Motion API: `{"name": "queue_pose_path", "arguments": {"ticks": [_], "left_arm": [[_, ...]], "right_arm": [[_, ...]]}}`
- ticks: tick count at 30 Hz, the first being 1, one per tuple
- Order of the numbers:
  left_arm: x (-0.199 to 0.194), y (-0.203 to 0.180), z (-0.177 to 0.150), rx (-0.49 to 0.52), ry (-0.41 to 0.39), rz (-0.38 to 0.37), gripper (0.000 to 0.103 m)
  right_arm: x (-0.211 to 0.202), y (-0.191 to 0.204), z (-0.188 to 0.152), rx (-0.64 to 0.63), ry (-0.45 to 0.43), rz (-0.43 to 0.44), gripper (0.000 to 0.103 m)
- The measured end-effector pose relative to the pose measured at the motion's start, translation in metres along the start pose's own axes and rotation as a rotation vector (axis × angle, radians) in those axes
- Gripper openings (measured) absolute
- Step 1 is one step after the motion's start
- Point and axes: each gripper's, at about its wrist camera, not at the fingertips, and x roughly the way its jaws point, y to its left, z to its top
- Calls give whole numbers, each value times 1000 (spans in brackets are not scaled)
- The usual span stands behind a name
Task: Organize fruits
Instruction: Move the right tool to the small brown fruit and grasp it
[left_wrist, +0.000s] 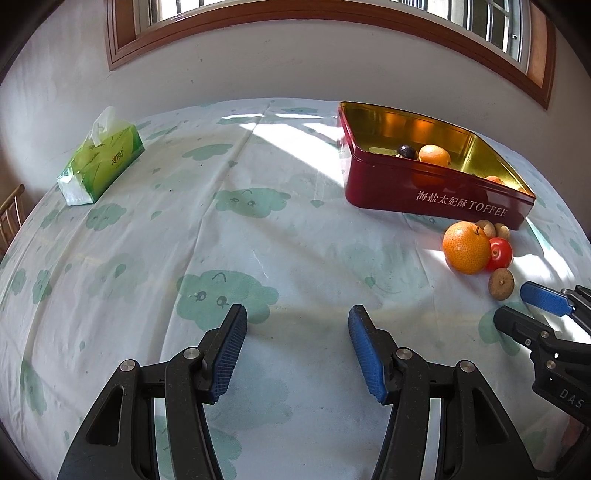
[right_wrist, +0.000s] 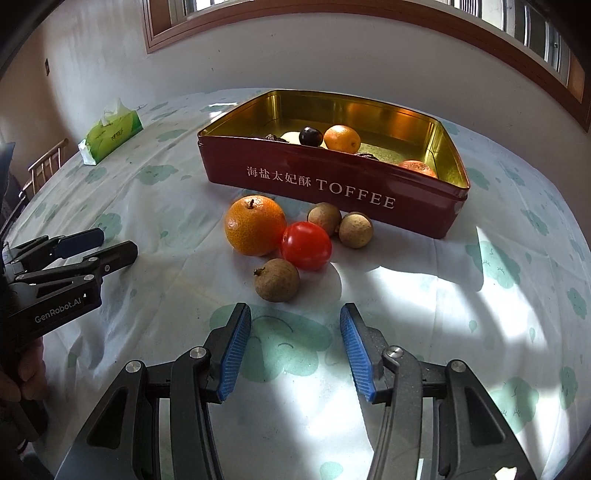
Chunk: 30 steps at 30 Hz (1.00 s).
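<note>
the right tongs (right_wrist: 295, 343) hang released over the worktop (right_wrist: 461, 332), the rough brown longan (right_wrist: 276, 280) just ahead. the left tongs (left_wrist: 297, 347) gape empty too. best close gently round that hard little ball, clear of the glossy tomato (right_wrist: 306, 245) and pebbled orange (right_wrist: 255, 225), then lift to the red tin (right_wrist: 332, 188) beyond.

Ahead of the right gripper's (right_wrist: 295, 347) ribbed blue rubbery pads (right_wrist: 236, 354), the toffee tin (right_wrist: 332, 184) was glossy red metal outside, brassy inside. The tomato (right_wrist: 306, 245) shone smooth; the longan (right_wrist: 276, 280) looked rough, matt. The tablecloth (right_wrist: 461, 314) was creased cloth.
</note>
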Motion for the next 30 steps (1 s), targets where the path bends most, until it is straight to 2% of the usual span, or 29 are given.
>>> {"name": "queue_pose_path", "arguments": {"ticks": [4, 11, 16, 21, 30], "left_arm": [[1, 3, 1, -12, 4, -4, 62], [1, 3, 1, -10, 4, 4, 63], [1, 1, 1, -7, 1, 19, 63], [-1, -14, -1, 28, 1, -5, 63], [0, -58, 0, 107, 1, -72, 63]], "right_arm": [[6, 8, 7, -20, -11, -10, 42], [7, 12, 8, -25, -32, -17, 24], [5, 9, 5, -14, -34, -14, 24], [-1, -4, -1, 17, -36, -25, 24], [-7, -50, -8, 107, -36, -85, 24]]}}
